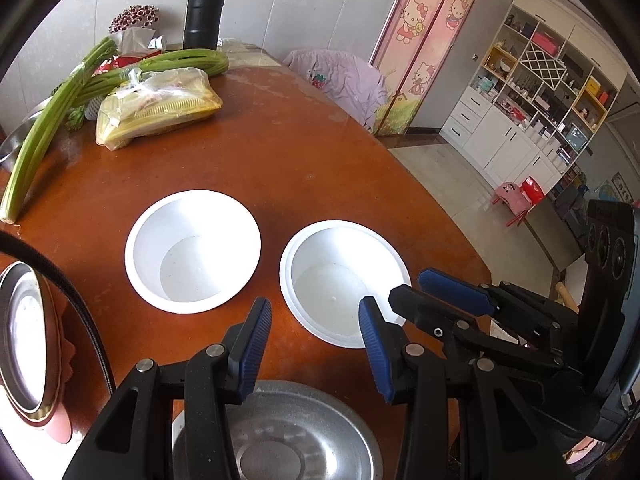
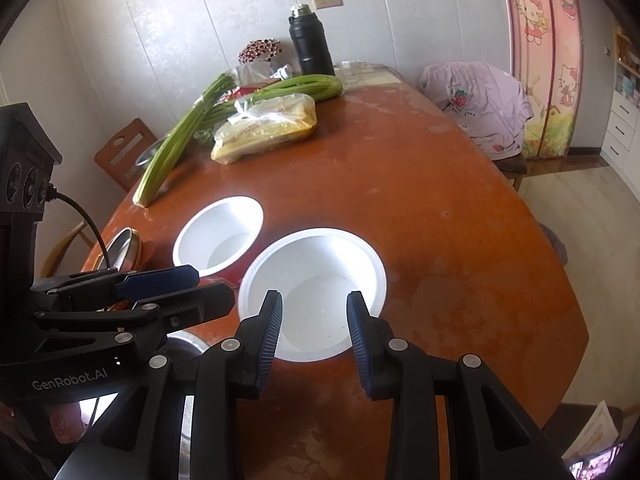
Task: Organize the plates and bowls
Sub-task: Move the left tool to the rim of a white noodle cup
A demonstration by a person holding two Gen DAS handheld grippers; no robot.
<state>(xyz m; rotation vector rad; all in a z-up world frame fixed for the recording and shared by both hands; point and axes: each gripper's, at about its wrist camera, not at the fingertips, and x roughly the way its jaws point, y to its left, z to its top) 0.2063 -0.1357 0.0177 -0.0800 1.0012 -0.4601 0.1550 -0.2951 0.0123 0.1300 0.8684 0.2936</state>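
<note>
We look from each wrist, angled steeply down along its fingers and close over the worktop [image 1: 320,140]. Both views face the far wall and share two white bowls [image 1: 192,250] [image 2: 312,292], the flask [image 1: 204,12] and the greens [image 1: 60,120]; each view also catches the other gripper.

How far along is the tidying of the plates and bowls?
Early on. Done: nothing looks stacked. The two white bowls sit apart on the table. In hand: nothing; both grippers hang empty. Left: gather the bowls, the steel dish and the plate.
</note>
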